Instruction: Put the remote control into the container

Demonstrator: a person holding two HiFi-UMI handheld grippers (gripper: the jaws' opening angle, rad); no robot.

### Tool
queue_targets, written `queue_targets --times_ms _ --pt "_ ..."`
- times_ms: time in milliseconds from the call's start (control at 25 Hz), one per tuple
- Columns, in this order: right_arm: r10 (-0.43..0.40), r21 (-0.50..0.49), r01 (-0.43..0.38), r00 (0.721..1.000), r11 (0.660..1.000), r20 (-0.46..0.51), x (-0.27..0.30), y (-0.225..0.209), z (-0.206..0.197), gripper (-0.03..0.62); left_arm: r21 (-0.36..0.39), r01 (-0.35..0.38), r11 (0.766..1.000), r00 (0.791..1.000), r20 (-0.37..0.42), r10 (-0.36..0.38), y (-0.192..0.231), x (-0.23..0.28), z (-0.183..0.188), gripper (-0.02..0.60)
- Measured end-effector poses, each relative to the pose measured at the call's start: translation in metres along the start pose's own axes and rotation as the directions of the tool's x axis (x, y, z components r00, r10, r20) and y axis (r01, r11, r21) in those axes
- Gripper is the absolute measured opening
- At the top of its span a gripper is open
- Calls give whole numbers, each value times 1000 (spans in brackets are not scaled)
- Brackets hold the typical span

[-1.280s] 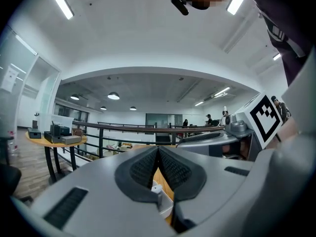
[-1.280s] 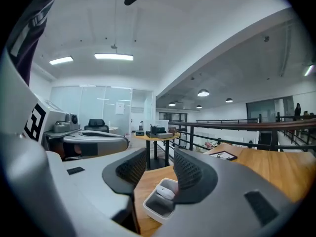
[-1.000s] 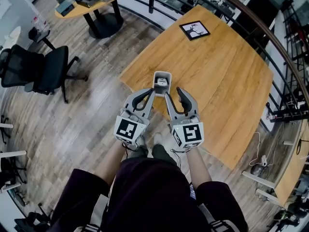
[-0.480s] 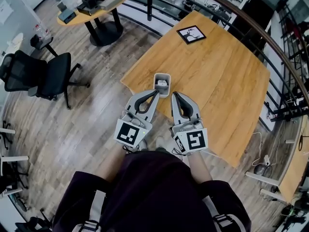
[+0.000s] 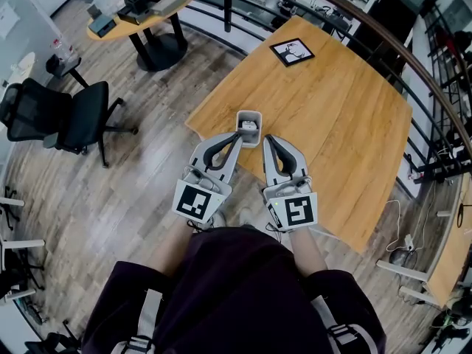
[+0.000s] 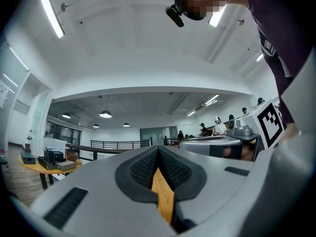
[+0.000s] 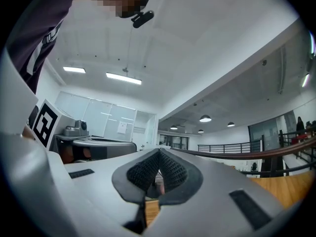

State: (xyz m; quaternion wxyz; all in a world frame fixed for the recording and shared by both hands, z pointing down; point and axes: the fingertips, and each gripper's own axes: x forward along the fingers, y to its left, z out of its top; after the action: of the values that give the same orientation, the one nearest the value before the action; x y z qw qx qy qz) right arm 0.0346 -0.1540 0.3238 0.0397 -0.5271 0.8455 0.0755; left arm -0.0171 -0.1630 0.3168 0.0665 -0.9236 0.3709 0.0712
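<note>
We record a honey-brown, wood-grained worktop (image 5: 346, 109), a pale grey container (image 5: 248, 113), a black-framed white card (image 5: 292, 51), a grey-brown plank floor (image 5: 140, 175), and the grey left claw (image 5: 237, 134) and right claw (image 5: 268, 138) with black-and-white square-marker cubes.

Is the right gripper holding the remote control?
No, the right gripper is shut on nothing; the remote control lies inside the container.

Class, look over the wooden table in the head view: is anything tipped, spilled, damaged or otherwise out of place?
Nothing stands out. The small white rectangular container stands upright near the edge of the light wooden table, with the pale grey remote control inside it. The black-framed square card lies flat at the far side.
</note>
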Motion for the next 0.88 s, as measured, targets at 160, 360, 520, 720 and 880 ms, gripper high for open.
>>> queue_targets --times_ms 160,360,520,720,880 --pt "9 4 -9 1000 1000 -10 -2 3 -4 17 0 2 1000 1000 -6 -2 0 -2 -3 12" --pt "22 3 -22 999 1000 -30 -4 6 -8 17 -6 2 1000 1000 -19 -3 0 -3 -6 12" --pt "21 9 -20 999 1000 -31 -6 5 -11 17 -6 2 1000 1000 -26 -2 -1 -4 -10 12" --pt "18 16 -18 999 1000 -36 -6 3 -12 17 -4 1 1000 999 -34 -2 -1 -4 -11 12" --pt "28 29 -27 999 999 -38 -5 3 -13 17 -12 -5 1000 999 -40 4 1 -3 -13 12"
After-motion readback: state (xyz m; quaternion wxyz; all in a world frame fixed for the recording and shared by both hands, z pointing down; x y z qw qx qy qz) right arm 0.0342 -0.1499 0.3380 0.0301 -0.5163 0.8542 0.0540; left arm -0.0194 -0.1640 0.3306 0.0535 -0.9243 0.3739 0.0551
